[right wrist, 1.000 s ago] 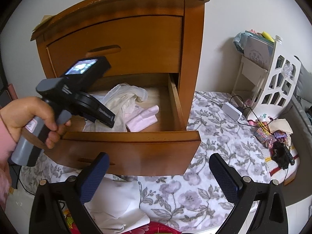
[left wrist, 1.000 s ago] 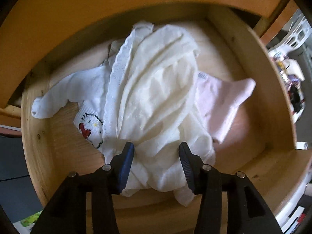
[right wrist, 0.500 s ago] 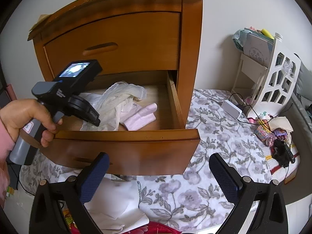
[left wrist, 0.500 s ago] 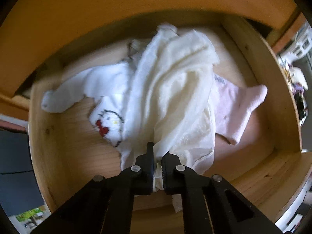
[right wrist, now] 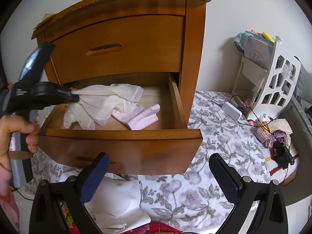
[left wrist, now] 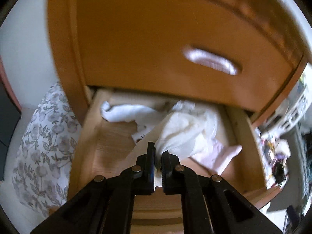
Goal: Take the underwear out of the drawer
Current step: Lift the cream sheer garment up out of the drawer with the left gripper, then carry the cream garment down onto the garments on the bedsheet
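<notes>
My left gripper (left wrist: 158,155) is shut on the cream-white underwear (left wrist: 187,132), which hangs stretched from its tips above the open drawer (left wrist: 85,136). From the right wrist view the same cream underwear (right wrist: 101,102) trails from the left gripper (right wrist: 75,97) down into the drawer (right wrist: 120,136). A pink garment (right wrist: 139,117) lies on the drawer floor at the right, and a white garment (left wrist: 124,113) lies at the back left. My right gripper (right wrist: 159,177) stands open in front of the drawer, holding nothing.
The wooden nightstand's upper drawer (right wrist: 117,44) is closed. A floral bedspread (right wrist: 214,156) lies below and to the right. White folded clothes (right wrist: 117,204) sit under my right gripper. A white rack (right wrist: 273,74), a cable and small clutter (right wrist: 273,134) stand at the right.
My left gripper closed on the cream underwear and has pulled back and up, lifting the cloth out of the pile. The right gripper has stayed open and nearly still.
</notes>
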A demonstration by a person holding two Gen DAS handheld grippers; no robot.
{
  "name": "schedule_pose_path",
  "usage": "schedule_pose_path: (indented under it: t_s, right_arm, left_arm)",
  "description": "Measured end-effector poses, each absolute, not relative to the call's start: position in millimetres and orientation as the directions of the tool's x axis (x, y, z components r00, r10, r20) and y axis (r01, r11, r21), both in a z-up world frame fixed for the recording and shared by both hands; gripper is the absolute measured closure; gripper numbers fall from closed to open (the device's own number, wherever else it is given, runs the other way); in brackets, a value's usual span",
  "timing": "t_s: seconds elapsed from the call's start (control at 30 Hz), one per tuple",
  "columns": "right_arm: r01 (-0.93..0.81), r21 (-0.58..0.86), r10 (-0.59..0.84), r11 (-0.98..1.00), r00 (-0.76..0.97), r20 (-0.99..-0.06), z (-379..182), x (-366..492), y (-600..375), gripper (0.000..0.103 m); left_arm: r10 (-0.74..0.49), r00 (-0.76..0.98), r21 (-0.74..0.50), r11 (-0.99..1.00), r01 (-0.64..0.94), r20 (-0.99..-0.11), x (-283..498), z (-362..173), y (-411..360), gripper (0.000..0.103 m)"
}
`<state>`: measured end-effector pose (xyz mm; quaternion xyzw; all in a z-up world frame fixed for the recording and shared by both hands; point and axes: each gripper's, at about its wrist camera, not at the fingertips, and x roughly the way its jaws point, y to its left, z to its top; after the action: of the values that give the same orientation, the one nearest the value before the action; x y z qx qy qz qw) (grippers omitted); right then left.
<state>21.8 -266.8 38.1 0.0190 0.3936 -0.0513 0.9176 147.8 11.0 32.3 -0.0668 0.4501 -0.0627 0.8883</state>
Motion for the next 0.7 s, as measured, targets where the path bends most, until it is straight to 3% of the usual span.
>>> schedule_pose_path:
  t_s: [0.13, 0.7]
  right_arm:
    - [0.112, -0.007, -0.082, 0.994, 0.687, -0.722, 39.5, 20.2, -265.1, 0.000]
    - [0.098, -0.024, -0.086, 0.995, 0.704, -0.705, 50.8, 9.2, -251.8, 0.000]
  left_arm:
    - [-0.174, 0.660, -0.193, 0.980, 0.044, -0.731, 134.8, 51.8, 19.5, 0.098]
    - [-0.388, 0.794, -0.392, 0.896, 0.207, -0.468, 73.0, 139.7, 36.2, 0.098]
